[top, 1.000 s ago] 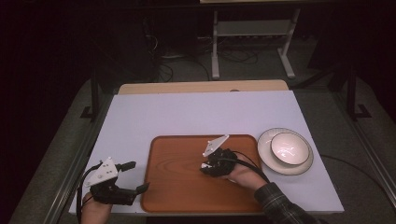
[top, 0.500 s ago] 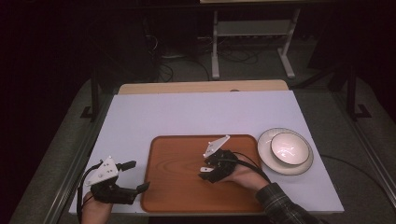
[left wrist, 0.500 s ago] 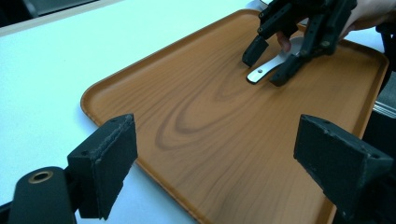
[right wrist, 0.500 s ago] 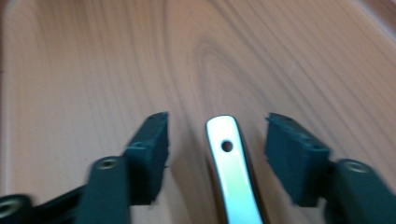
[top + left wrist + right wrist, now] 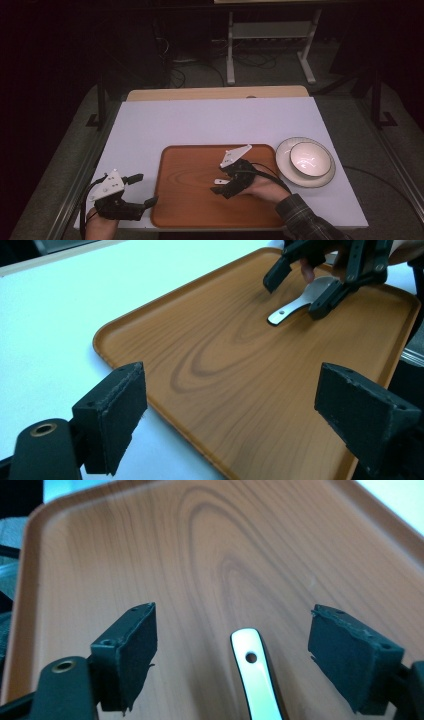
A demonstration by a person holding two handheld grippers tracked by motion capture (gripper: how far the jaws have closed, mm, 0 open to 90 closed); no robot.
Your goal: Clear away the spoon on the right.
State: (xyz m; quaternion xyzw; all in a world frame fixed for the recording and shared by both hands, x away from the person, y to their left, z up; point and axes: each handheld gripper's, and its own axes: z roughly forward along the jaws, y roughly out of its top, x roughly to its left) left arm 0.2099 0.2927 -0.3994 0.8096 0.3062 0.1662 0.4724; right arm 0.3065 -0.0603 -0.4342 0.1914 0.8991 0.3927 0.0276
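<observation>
Glossy white spoon (image 5: 303,299) lies flat on the wooden tray (image 5: 185,200), light, stiff and slippery; its holed handle suits pinching. Right claw (image 5: 250,655) has just been opening and straddles it without touching; left claw (image 5: 240,415) gapes empty.

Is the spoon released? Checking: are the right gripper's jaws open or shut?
Open: the right gripper pads stand clear of the spoon lying on the tray.

No legible txt, labels, brands or nos. anywhere on table items.
</observation>
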